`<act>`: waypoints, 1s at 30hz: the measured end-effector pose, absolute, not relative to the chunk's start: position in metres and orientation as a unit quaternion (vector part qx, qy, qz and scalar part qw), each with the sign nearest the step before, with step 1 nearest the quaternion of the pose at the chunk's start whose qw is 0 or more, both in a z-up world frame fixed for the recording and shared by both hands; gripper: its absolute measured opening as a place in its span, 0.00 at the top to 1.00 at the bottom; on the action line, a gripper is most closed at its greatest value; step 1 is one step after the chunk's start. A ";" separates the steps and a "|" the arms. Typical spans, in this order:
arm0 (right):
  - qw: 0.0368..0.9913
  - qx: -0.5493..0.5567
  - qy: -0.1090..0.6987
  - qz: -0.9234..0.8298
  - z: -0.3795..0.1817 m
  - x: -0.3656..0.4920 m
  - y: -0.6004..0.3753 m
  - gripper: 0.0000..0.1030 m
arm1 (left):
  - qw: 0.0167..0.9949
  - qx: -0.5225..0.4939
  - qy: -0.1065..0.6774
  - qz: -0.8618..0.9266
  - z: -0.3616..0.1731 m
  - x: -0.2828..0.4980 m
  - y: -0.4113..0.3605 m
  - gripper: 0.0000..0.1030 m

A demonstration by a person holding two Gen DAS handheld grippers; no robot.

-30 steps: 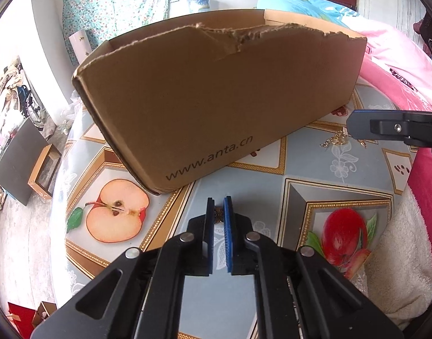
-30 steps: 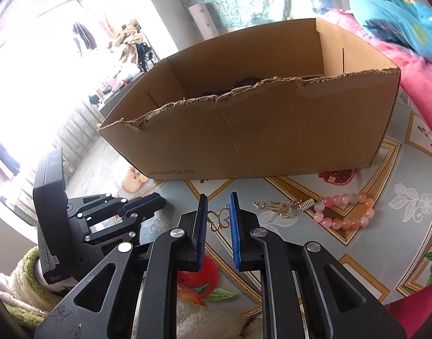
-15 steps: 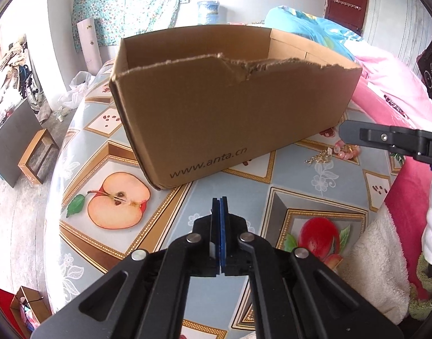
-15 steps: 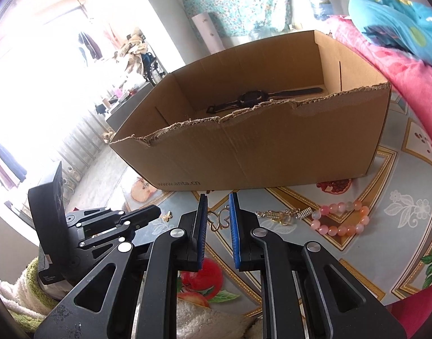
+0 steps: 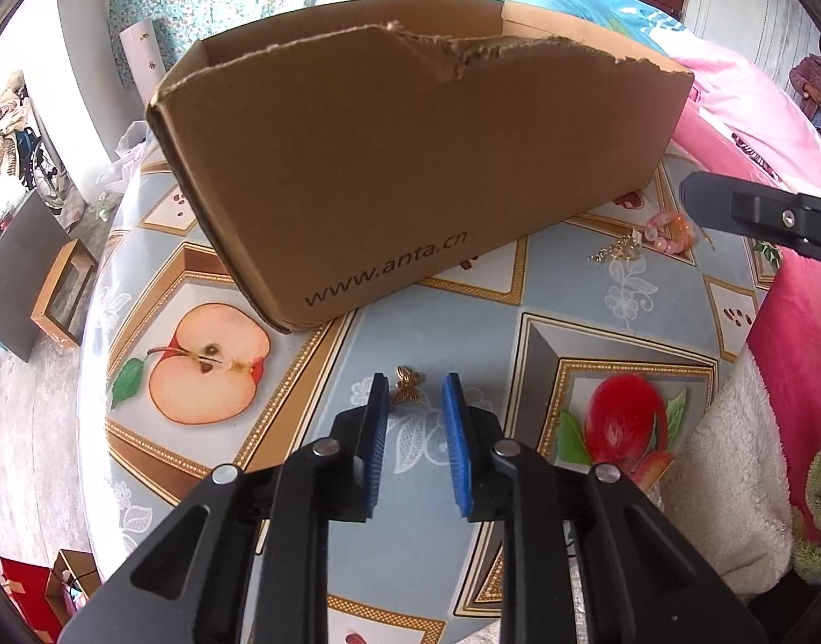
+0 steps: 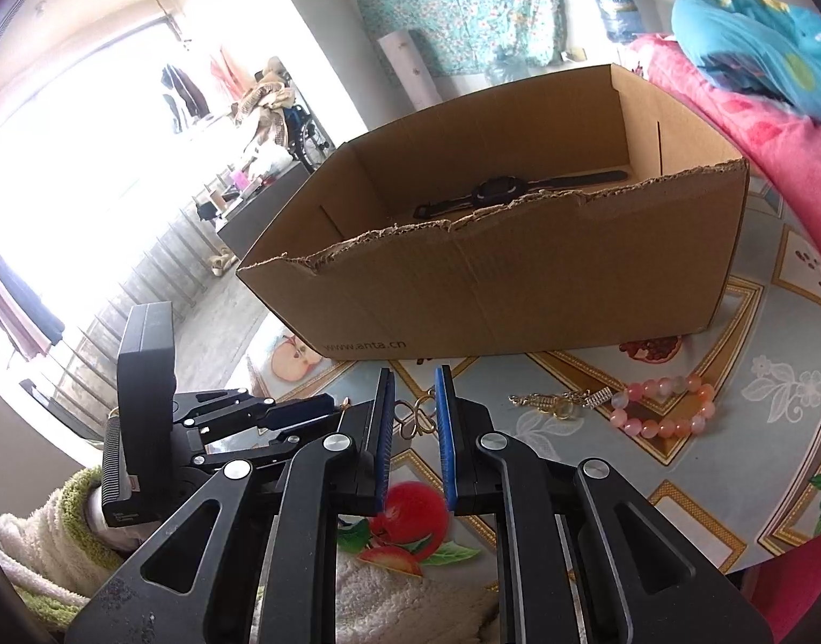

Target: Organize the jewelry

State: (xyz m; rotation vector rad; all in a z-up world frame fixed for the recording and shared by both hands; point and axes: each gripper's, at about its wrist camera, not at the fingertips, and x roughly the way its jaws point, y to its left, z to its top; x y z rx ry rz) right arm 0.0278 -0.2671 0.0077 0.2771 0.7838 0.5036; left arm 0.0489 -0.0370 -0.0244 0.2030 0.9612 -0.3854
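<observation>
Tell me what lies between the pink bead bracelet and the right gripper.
A gold chain, on the tablecloth between pink bead bracelet and right gripper; the right wrist view shows it.

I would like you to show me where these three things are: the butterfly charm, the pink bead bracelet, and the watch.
butterfly charm [image 5: 408, 383]: left wrist view, on its gold wings.
pink bead bracelet [image 6: 660, 426]: right wrist view, on the beads of its near side.
watch [image 6: 497, 189]: right wrist view, on its dark face, inside the cardboard box.
</observation>
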 end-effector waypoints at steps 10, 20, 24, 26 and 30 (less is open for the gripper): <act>0.875 0.155 0.382 0.252 -0.002 0.039 -0.273 0.87 | 0.833 0.132 0.500 -0.199 -0.021 0.071 -0.048 0.94; 0.878 0.150 0.382 0.246 -0.001 0.040 -0.274 0.87 | 0.840 0.127 0.489 -0.200 -0.024 0.067 -0.061 0.94; 0.882 0.146 0.376 0.242 0.004 0.036 -0.274 0.87 | 0.846 0.105 0.477 -0.214 -0.016 0.059 -0.057 0.94; 0.886 0.145 0.370 0.241 0.008 0.033 -0.273 0.87 | 0.853 0.096 0.462 -0.224 -0.005 0.052 -0.054 0.94; 0.895 0.137 0.350 0.241 0.026 0.029 -0.274 0.87 | 0.869 0.059 0.423 -0.249 0.031 0.040 -0.049 0.94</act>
